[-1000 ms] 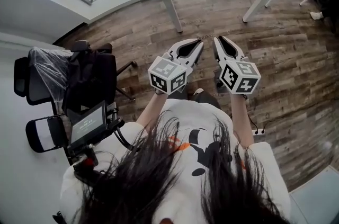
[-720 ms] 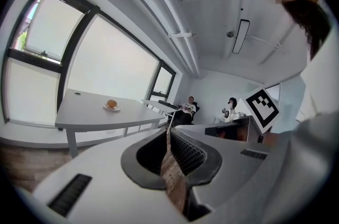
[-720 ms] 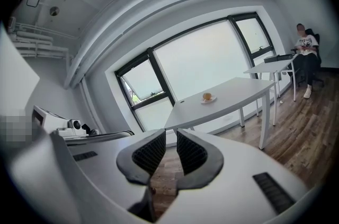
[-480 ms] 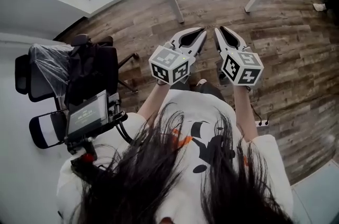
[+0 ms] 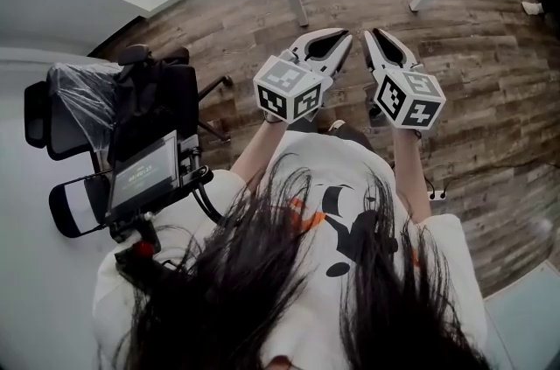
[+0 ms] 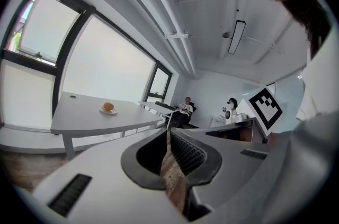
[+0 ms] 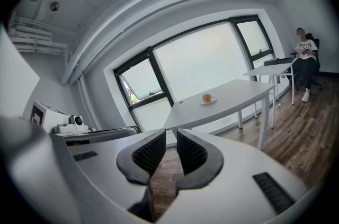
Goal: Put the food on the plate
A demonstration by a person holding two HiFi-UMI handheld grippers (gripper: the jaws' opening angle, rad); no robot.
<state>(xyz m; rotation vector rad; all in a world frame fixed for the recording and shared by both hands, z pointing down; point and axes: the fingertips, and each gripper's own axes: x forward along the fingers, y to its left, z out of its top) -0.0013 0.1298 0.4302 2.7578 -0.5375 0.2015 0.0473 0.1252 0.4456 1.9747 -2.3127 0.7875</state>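
Grey-brown wood plank floor lay beneath the operator, who held both grippers level in front of the body, side by side and close together without touching.

1. Left gripper: the jaws were closed, tips together, with only a thin slit between the ribbed pads. Nothing was between them.
2. Right gripper: the jaws were drawn in as far as they go, with a narrow gap between the pads. Nothing was between them.
3. Food: a small orange-brown item sat on a small white plate. The plate stood on the white table, well apart from both grippers. In the right gripper view it lay at 1 o'clock from the jaw tips. In the left gripper view it lay at 10 o'clock from them.
4. Head view: the table's near edge and legs ran across 12 o'clock. The plate fell outside this view.
5. Black office chair: at 9 o'clock from the grippers, draped with clear plastic, with a black bag resting against it.
6. Small screen: on a black mount at 8 o'clock, beside the operator's left shoulder.
7. Seated person: at a far desk, 3 o'clock in the right gripper view.
8. Large windows stood behind the table.
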